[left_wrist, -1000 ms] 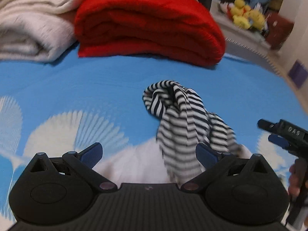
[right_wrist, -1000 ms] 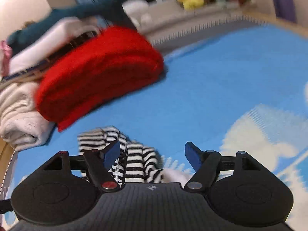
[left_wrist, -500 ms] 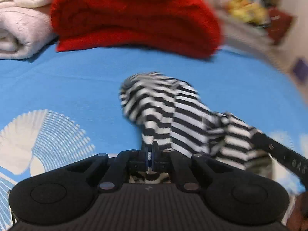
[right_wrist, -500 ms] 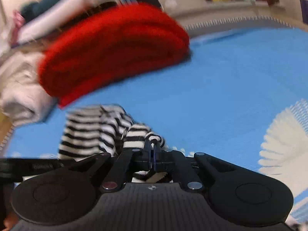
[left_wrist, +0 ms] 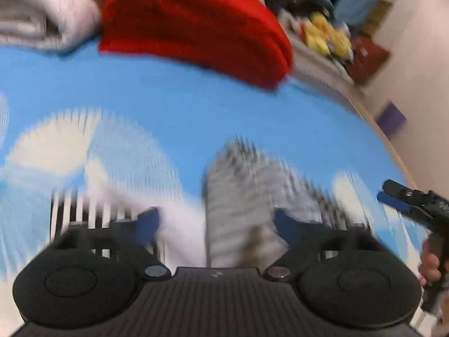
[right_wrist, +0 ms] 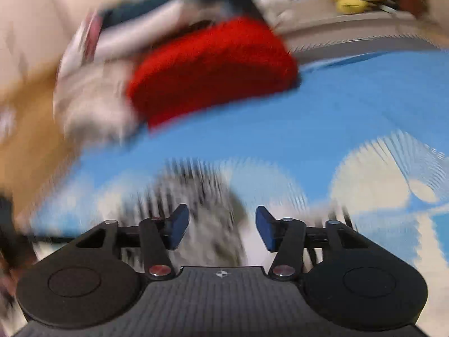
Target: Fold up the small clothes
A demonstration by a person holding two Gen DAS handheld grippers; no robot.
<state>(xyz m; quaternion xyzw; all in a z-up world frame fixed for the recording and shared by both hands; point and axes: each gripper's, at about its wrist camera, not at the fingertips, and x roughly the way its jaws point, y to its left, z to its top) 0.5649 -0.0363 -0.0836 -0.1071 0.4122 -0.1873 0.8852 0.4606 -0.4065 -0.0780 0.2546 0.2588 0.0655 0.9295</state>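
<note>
Left gripper (left_wrist: 214, 221): blue pads just sprung wide, gripping nothing.
Right gripper (right_wrist: 221, 229): just reopened partway, empty.
Striped garment (left_wrist: 241, 196): soft, crumpled heap on blue sheet (left_wrist: 174, 95), below both.
Red blanket (left_wrist: 193, 25): fuzzy, folded.

**Both grippers let go of the striped garment**

Half a second ago both grippers were clamped on the striped garment (left_wrist: 241, 196). The jaws of the left gripper (left_wrist: 214, 221) and the right gripper (right_wrist: 221, 224) have just been opening — the cloth lies between the pads, ungripped. It now shows lower and nearer in both views, heavily blurred.
</note>
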